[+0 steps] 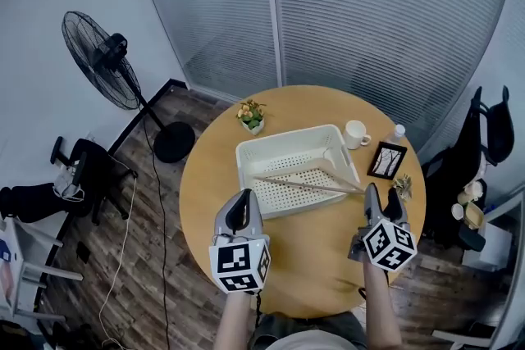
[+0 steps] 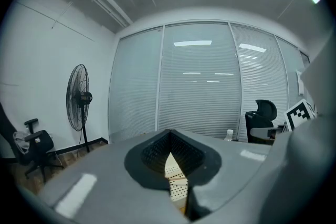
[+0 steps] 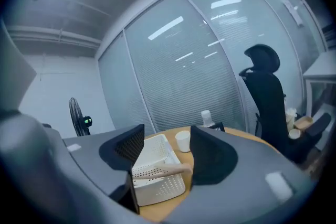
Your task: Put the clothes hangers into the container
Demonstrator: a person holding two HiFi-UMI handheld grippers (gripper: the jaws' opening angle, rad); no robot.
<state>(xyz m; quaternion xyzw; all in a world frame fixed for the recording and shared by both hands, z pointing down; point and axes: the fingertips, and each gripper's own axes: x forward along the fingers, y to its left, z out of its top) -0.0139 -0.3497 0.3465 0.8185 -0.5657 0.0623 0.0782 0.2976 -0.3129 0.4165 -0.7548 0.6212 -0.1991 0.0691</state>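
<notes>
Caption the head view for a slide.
Wooden hanger lies across white basket on table; left gripper, right gripper hover nearby.

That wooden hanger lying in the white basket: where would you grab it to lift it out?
Probably the slim end of the wooden hanger lying across the right rim of the white basket. It seems propped on that edge, off the perforated floor, so jaws could close round it. Come from the right, where the open right gripper is nearest; walls hem in the rest.

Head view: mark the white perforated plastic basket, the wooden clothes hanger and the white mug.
white perforated plastic basket (image 1: 287, 137), head view, far rim
wooden clothes hanger (image 1: 308, 185), head view, straight bar
white mug (image 1: 355, 134), head view, body
</notes>
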